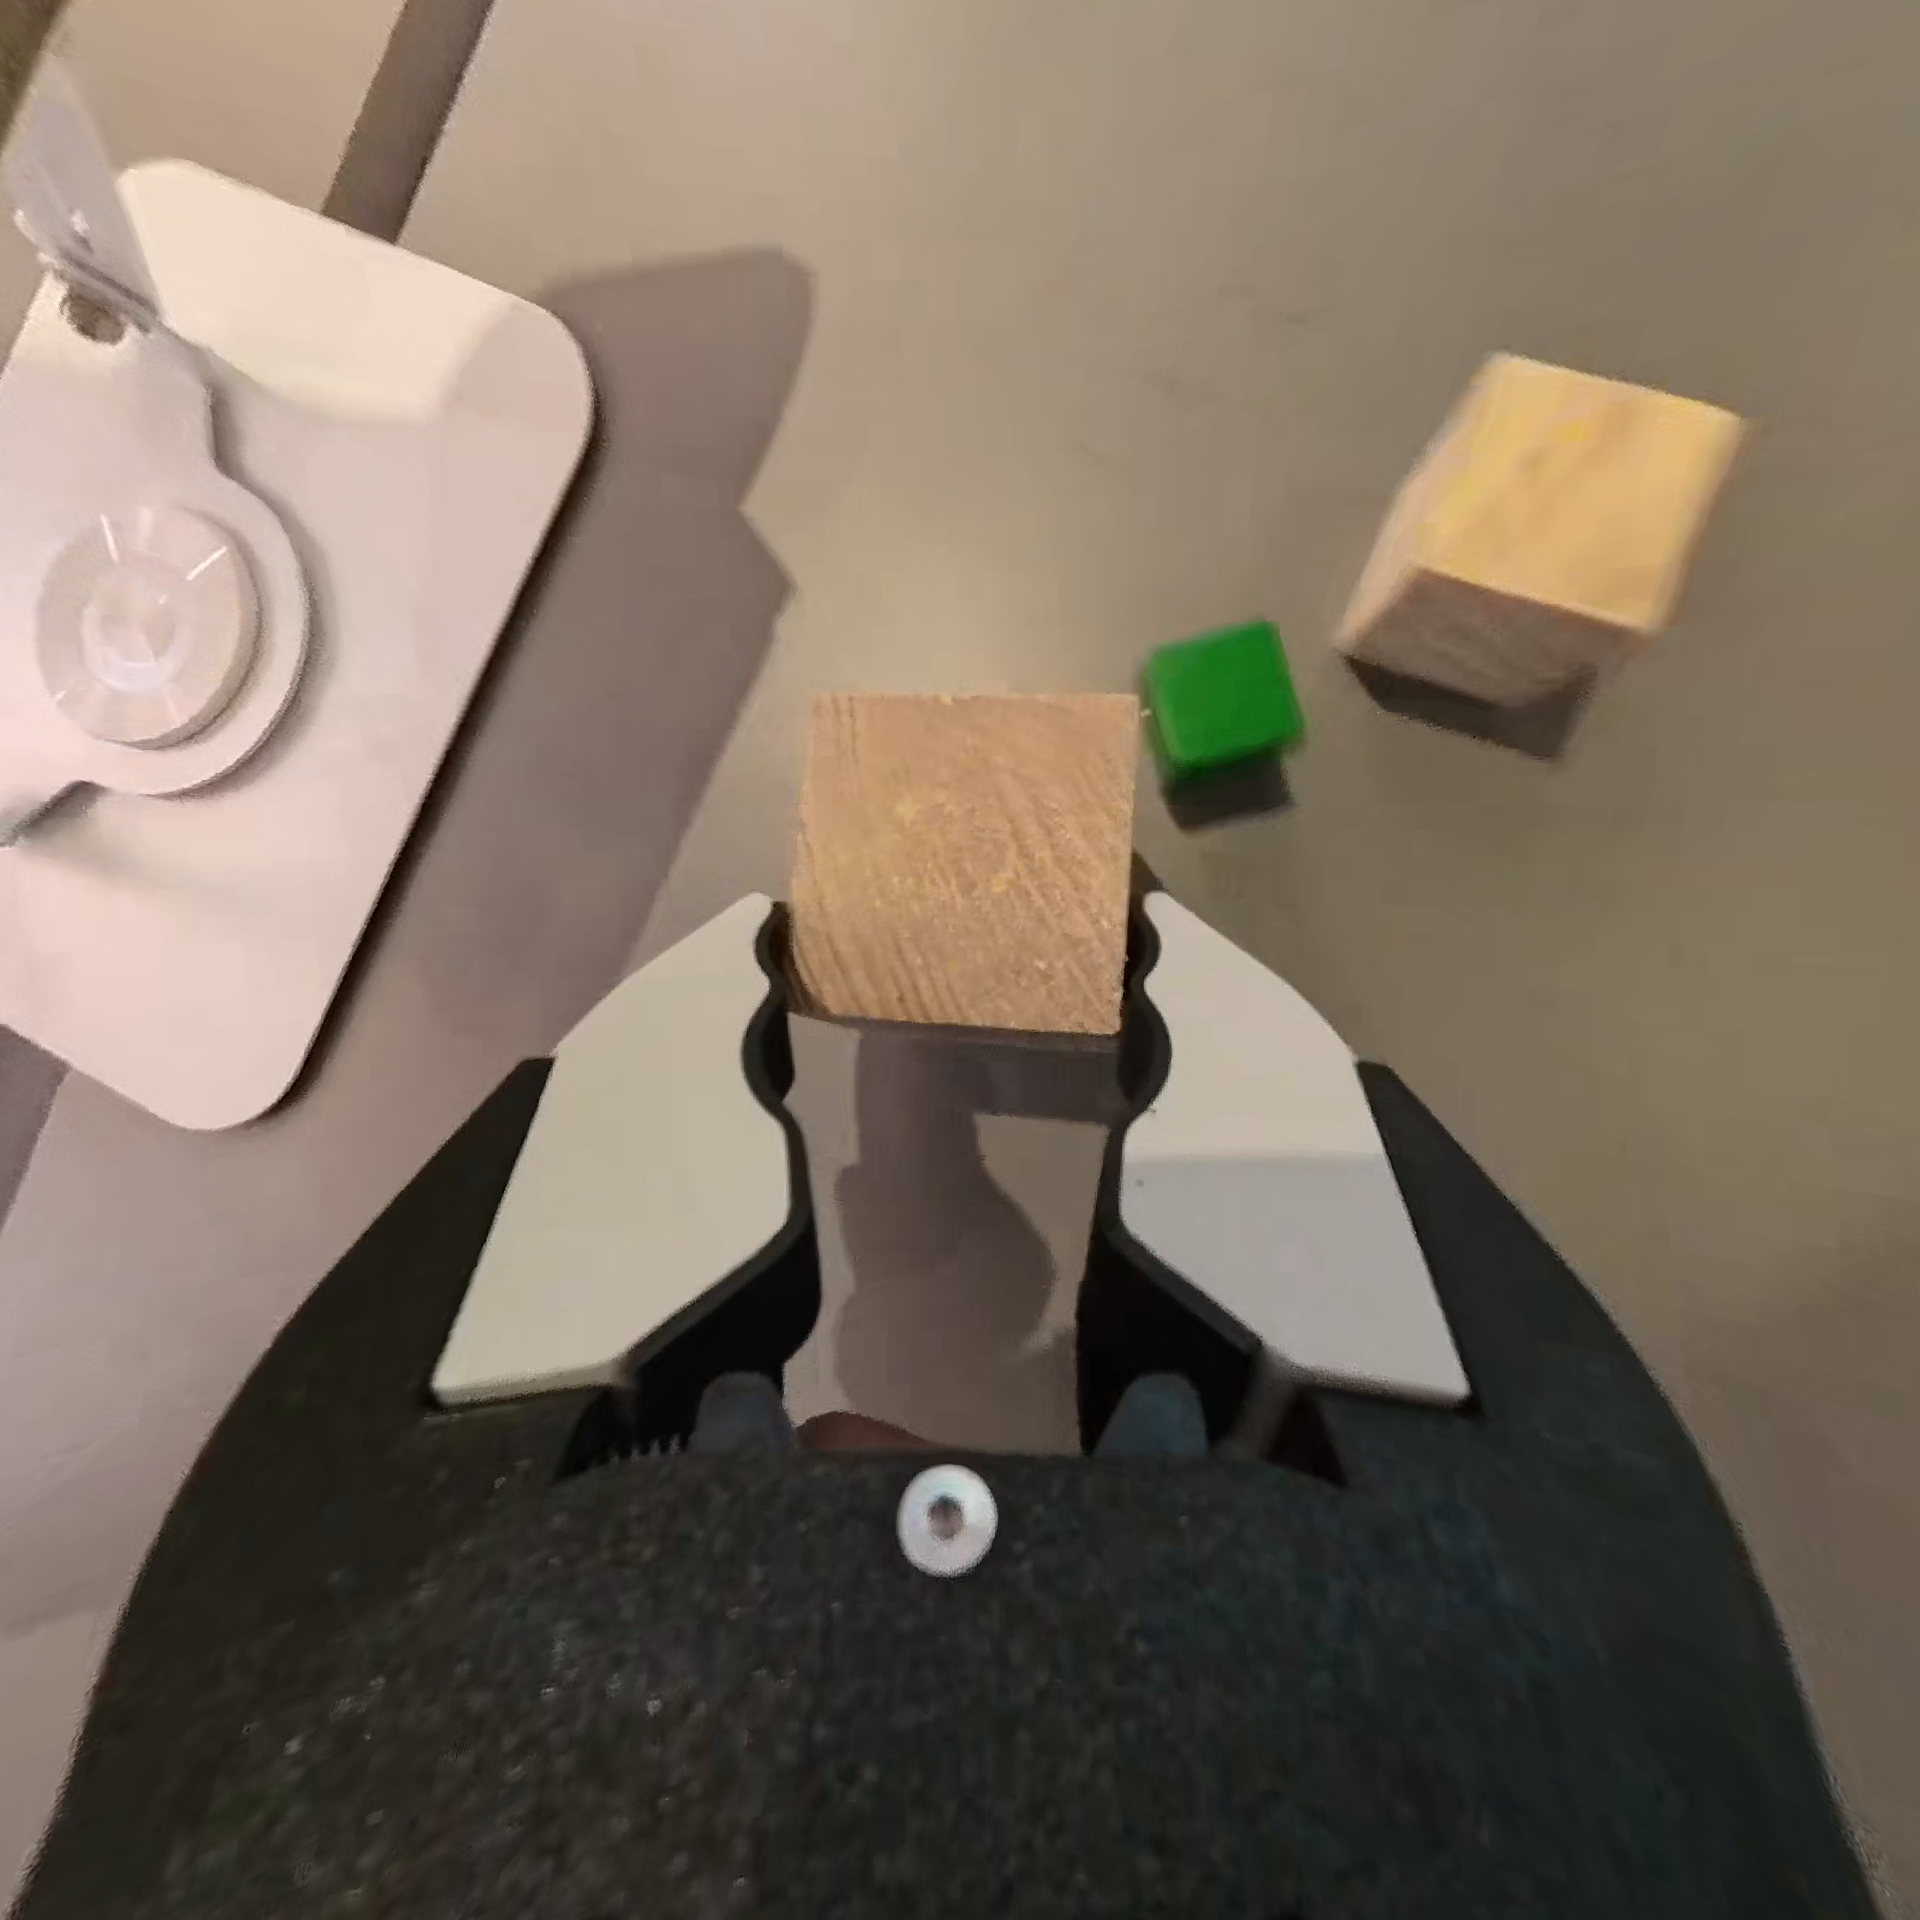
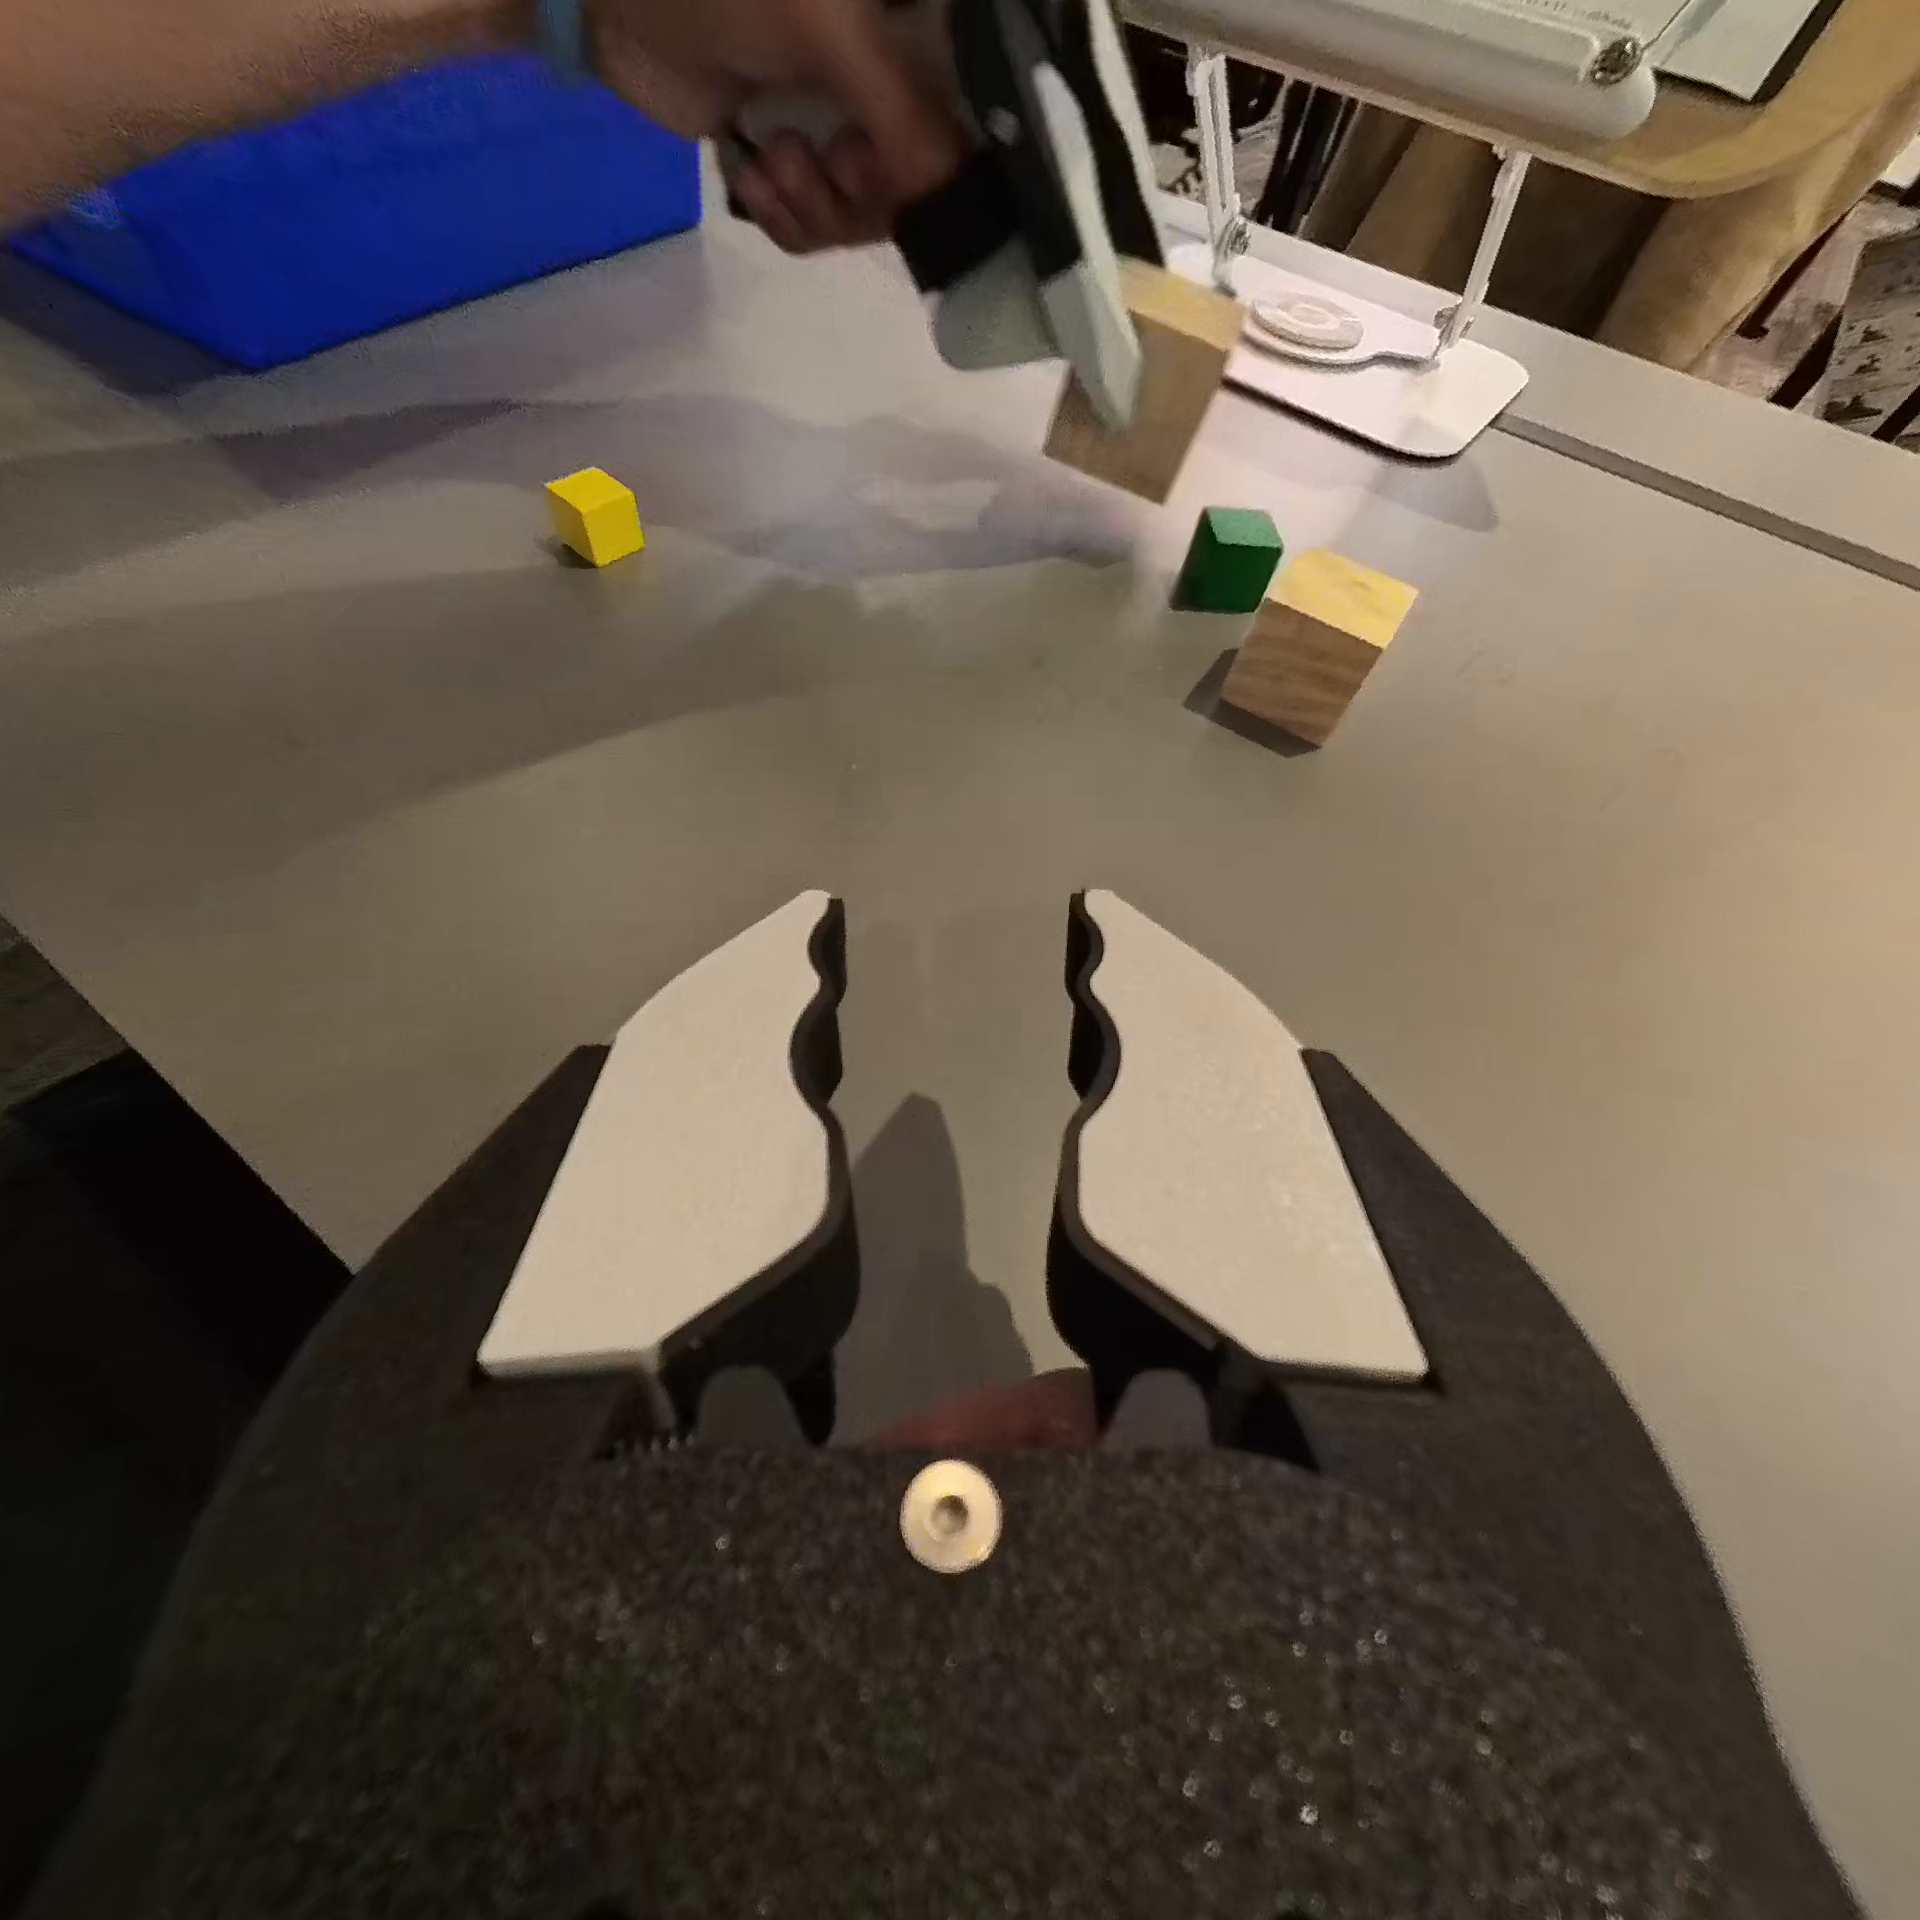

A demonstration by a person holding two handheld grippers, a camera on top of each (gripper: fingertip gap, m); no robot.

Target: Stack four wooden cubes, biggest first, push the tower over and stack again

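Gripped tight in the left gripper [image 1: 961, 935] is one plain wooden cube [image 1: 961, 862], held up off the table [image 1: 1039, 260]. Down to its right sit one green cube [image 1: 1221, 696] and one bigger wooden cube [image 1: 1538, 540], probably the base.

Resting low and farther away, the right gripper [image 2: 956, 925] is open and empty. Ahead I count four cubes: two wooden, one green, one yellow cube [image 2: 594, 515].

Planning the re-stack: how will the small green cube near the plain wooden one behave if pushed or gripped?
The green cube looks rigid with flat faces, so it should slide, not roll. Being small, it is probably light and easily knocked. Its glossy paint may slip on the grey table.
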